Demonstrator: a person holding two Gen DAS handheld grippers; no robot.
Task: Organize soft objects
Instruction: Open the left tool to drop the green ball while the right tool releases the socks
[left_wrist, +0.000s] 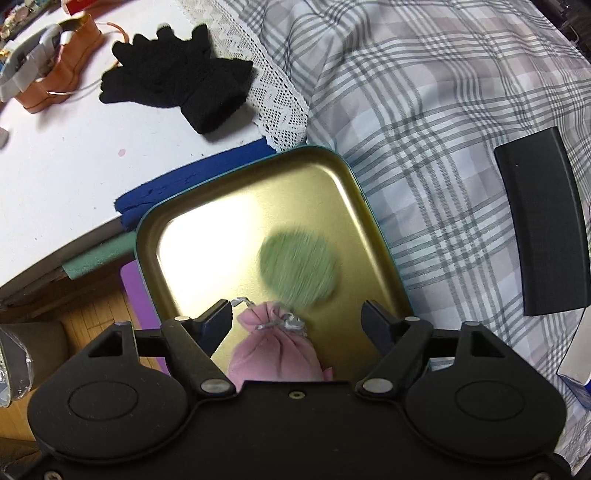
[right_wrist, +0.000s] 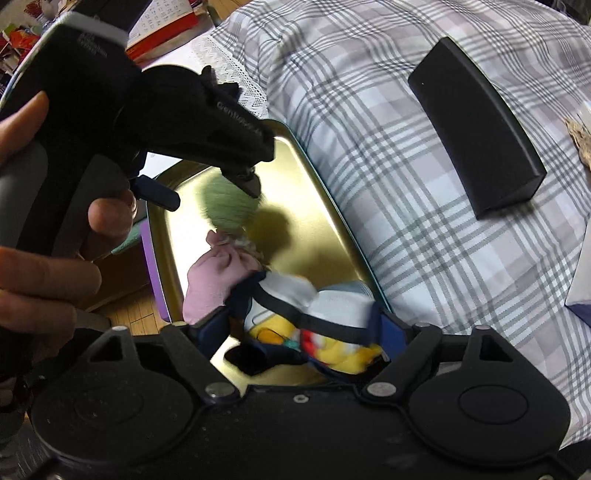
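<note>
Left wrist view: left claw (left_wrist: 297, 319) spread wide, holding nothing, above a gold tray (left_wrist: 207, 236) resting on the plaid bedspread (left_wrist: 424, 110). Blurred green pompom (left_wrist: 299, 267) in the tray; pink drawstring pouch (left_wrist: 275, 350) lies between the fingers, untouched. Black gloves (left_wrist: 177, 79) on the white surface (left_wrist: 74, 162) beyond. Black block (left_wrist: 543, 229) on the bed.

Right wrist view: right claw (right_wrist: 301, 328) spread wide around a stuffed doll (right_wrist: 314, 321) (yellow, white and navy) in the tray (right_wrist: 328, 206); contact cannot be told. Pouch (right_wrist: 210, 280) just beside the doll, pompom (right_wrist: 227, 210) beyond it under the left claw's (right_wrist: 214, 192) fingers.
</note>
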